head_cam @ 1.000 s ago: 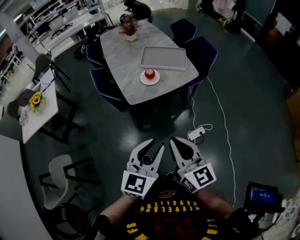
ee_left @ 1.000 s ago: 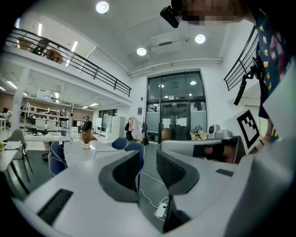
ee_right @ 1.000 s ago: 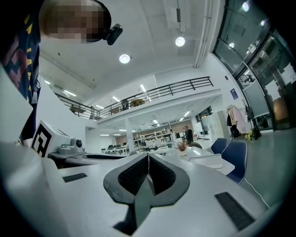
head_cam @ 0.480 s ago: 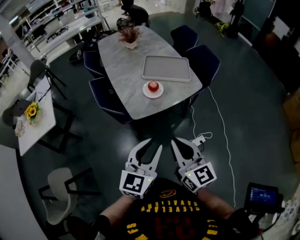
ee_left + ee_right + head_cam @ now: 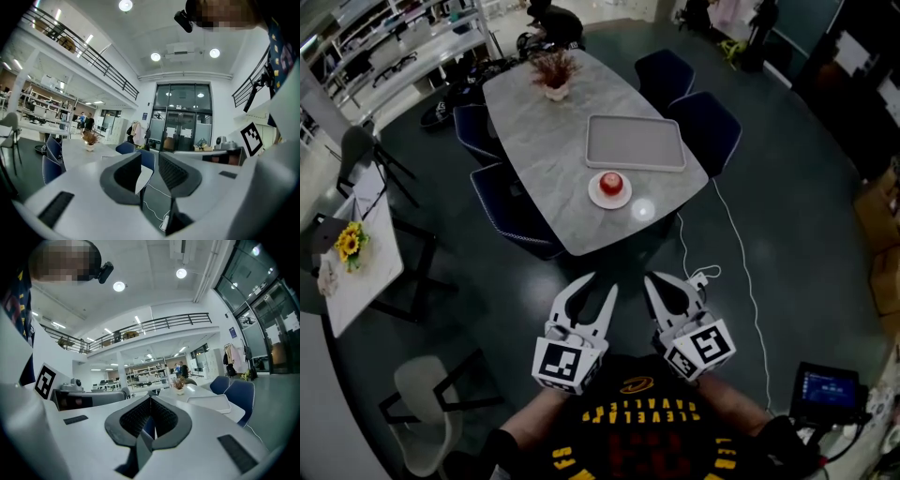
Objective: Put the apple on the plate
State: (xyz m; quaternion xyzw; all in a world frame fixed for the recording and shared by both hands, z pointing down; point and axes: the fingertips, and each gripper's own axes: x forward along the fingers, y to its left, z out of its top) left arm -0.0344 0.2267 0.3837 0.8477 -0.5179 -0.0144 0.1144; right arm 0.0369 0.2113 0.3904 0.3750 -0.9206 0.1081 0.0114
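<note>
apple (image 5: 610,182), round, on plate (image 5: 594,195); left hand-held gripper (image 5: 150,161) released, right hand-held gripper (image 5: 151,404) clenched

I see a red apple (image 5: 610,182) on a white plate (image 5: 610,203). The worktop (image 5: 534,141) is grey and marbled. The chairs (image 5: 709,127) are dark blue.

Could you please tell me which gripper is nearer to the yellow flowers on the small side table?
Left. The left gripper hangs right of and below the yellow flowers in the head view; the right gripper sits farther right, beyond it.
</note>
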